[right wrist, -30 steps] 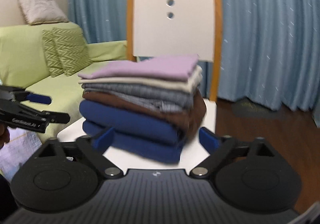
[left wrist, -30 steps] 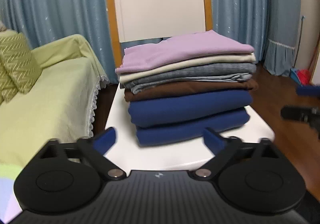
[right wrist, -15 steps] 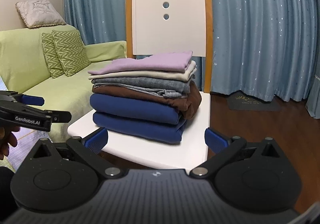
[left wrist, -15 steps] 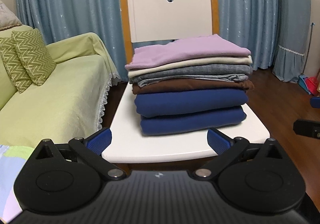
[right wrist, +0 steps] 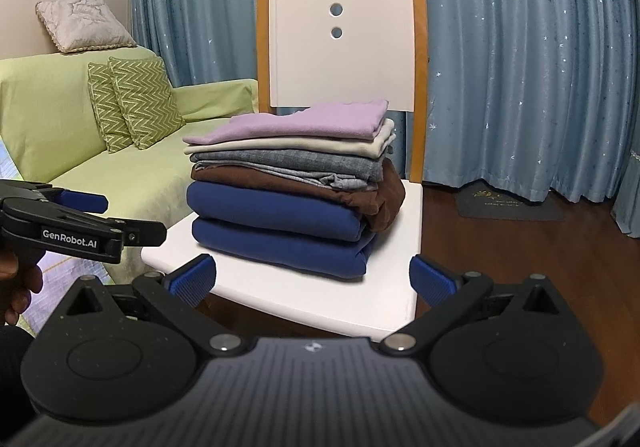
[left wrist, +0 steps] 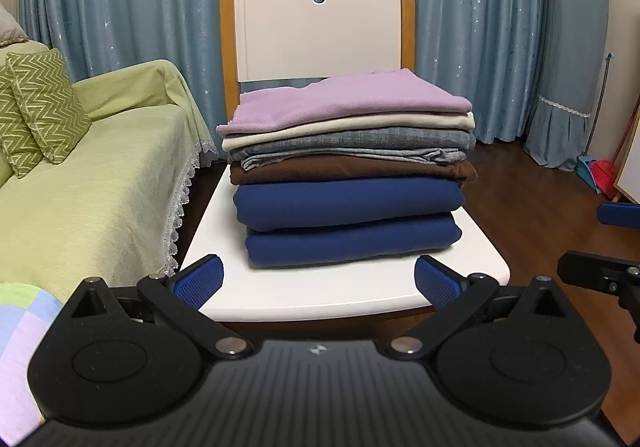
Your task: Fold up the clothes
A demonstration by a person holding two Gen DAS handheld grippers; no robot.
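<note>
A stack of several folded clothes (left wrist: 348, 175) sits on the white chair seat (left wrist: 320, 291), purple on top, then cream, grey, brown and two navy pieces. It also shows in the right wrist view (right wrist: 292, 187). My left gripper (left wrist: 318, 281) is open and empty, in front of the seat's front edge. My right gripper (right wrist: 312, 279) is open and empty, in front of the seat's right front corner (right wrist: 360, 311). Each gripper shows at the edge of the other's view.
A green sofa (left wrist: 80, 183) with zigzag cushions (left wrist: 44, 103) stands left of the chair. Blue curtains (left wrist: 500, 27) hang behind. Dark wood floor (right wrist: 520, 247) lies to the right, with a dustpan and brush (left wrist: 596, 171) by the wall. A pastel blanket (left wrist: 16, 327) lies at the lower left.
Both grippers have pulled back from the chair, so the stack looks smaller and farther away. Both stay open and empty. The stack has not moved.
</note>
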